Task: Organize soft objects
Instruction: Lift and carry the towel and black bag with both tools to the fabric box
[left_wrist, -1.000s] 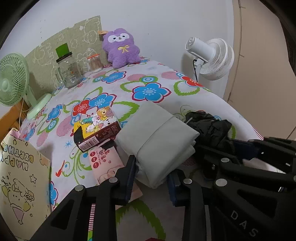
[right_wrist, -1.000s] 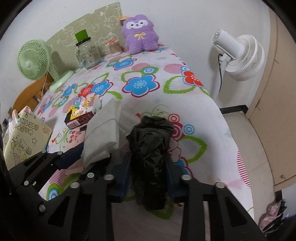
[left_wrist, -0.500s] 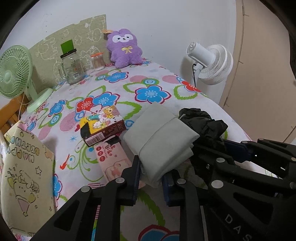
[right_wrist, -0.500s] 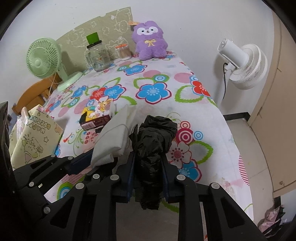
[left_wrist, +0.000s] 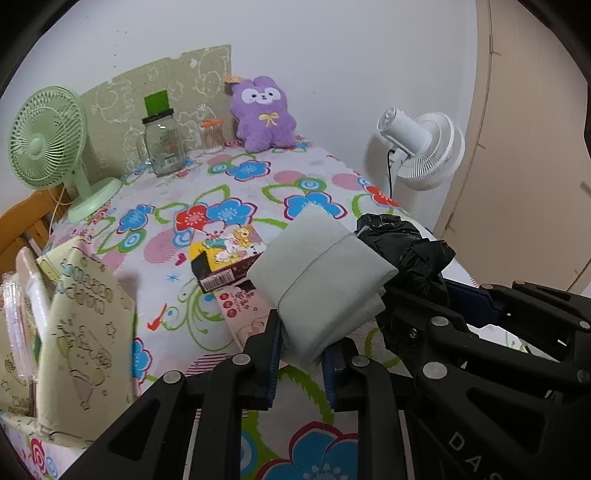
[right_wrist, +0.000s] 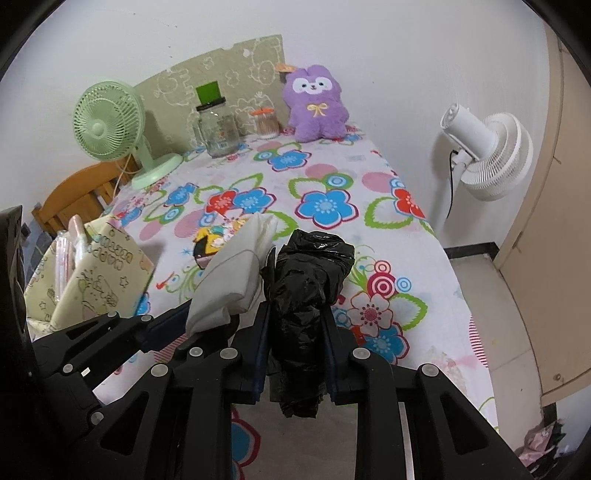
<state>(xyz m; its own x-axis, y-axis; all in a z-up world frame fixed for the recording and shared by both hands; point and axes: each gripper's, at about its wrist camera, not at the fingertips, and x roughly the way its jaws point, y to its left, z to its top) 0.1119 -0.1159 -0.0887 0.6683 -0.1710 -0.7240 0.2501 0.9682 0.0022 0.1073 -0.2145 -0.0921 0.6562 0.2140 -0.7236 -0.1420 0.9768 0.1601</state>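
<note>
Two soft loads are clamped: left hand-held gripper (left_wrist: 301, 363) holds a folded pale-grey cloth (left_wrist: 325, 273); right hand-held gripper (right_wrist: 295, 354) holds a crumpled black plastic bag (right_wrist: 306, 291). Shallow end grips risk slippage.

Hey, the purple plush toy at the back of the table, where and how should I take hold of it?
Grip the purple plush toy across its soft body, just under the bow, coming from the front over the tablecloth. It sits upright facing forward with its back near the wall, so the rear looks blocked. The small jar stands close on its left, so keep the fingers narrow there.
</note>
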